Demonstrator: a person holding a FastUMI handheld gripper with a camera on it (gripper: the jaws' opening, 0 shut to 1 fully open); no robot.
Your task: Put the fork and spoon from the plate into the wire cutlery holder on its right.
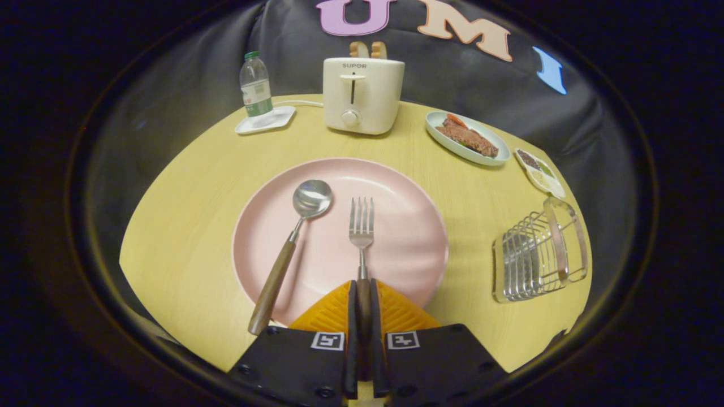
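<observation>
The gripper (362, 294) pinches the fork's (361, 226) handle tight over the pink plate (407, 249). The spoon (294, 237) (wooden handle) lies beside it. The wire cutlery holder (537, 254) sits right; the toaster (362, 96) stands beyond.

A metal fork (361, 226) with a dark wooden handle is laid on the pink plate (407, 198), tines pointed away, its handle pinched between both orange fingers of the gripper (363, 294). Just to its left a metal spoon (294, 243) with a brown wooden handle is laid bowl-up, its handle end run out over the plate's near rim. The wire cutlery holder (534, 254), of shiny metal, is set on the table apart from the plate, to its right
</observation>
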